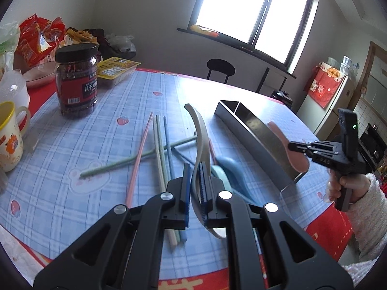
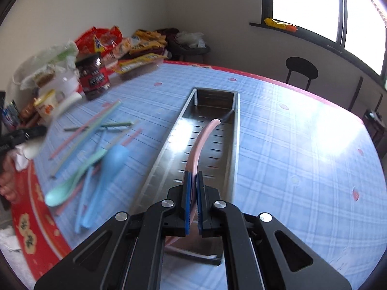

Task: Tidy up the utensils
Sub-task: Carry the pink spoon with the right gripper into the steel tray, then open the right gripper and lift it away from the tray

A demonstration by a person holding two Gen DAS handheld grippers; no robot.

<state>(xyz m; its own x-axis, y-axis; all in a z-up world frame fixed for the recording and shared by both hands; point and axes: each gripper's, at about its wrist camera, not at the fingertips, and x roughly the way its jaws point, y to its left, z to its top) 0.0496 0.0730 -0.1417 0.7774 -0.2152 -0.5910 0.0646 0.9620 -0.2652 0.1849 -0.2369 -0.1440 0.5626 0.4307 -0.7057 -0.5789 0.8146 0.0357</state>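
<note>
My left gripper (image 1: pixel 194 174) is shut on a cream spoon (image 1: pixel 199 130), whose handle curves up and away above the table. Beneath it lie several pink, green and blue chopsticks (image 1: pixel 143 146) crossed in a heap, with a blue spoon (image 1: pixel 229 166) and a mint spoon (image 1: pixel 219 172) beside them. My right gripper (image 2: pixel 193 176) is shut on a pink spoon (image 2: pixel 200 142) and holds it over the long perforated metal tray (image 2: pixel 217 145). From the left wrist view the right gripper (image 1: pixel 297 147) hovers at the tray's (image 1: pixel 251 142) near end. The right wrist view blurs the chopsticks (image 2: pixel 96 123) and both loose spoons.
A dark jar with a black lid (image 1: pixel 77 82), a yellow-rimmed mug (image 1: pixel 9 140) and snack bags (image 1: pixel 38 38) crowd the table's left side. A black stool (image 1: pixel 220 68) stands beyond the far edge. The checked blue cloth right of the tray (image 2: pixel 302 157) is bare.
</note>
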